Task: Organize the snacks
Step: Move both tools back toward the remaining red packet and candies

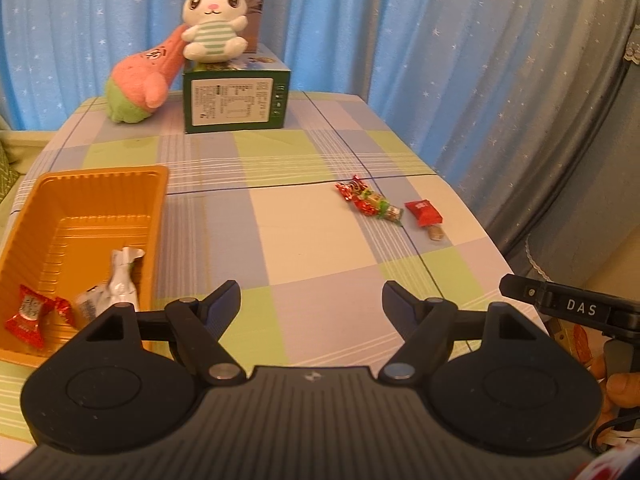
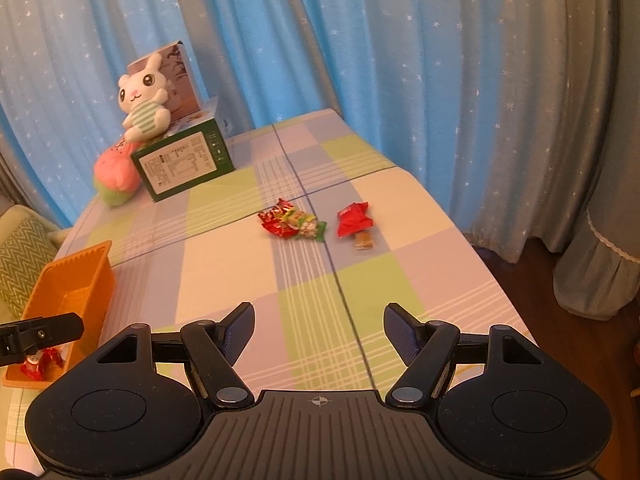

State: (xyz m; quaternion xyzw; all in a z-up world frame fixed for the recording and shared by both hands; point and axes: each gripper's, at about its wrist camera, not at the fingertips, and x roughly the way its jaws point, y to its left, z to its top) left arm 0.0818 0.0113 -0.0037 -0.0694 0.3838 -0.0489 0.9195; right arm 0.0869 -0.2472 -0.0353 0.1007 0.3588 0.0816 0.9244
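Orange plastic, the tray (image 1: pixel 96 208) already holds a few wrapped snacks, so it looks like the collecting bin. Right of the tray on the table (image 1: pixel 312 240), loose snacks (image 2: pixel 294 224) wait; left tongs (image 1: pixel 311 300) and right tongs (image 2: pixel 319 330) gape empty.

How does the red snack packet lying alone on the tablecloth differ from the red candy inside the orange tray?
The red snack packet lies loose on the tablecloth, a small brown piece at its near end; the red candy already sits in the orange tray. The packet is a plain flat pouch; the candy has twisted ends and a pale printed centre. Both are red, wrapped, and untouched by either gripper.
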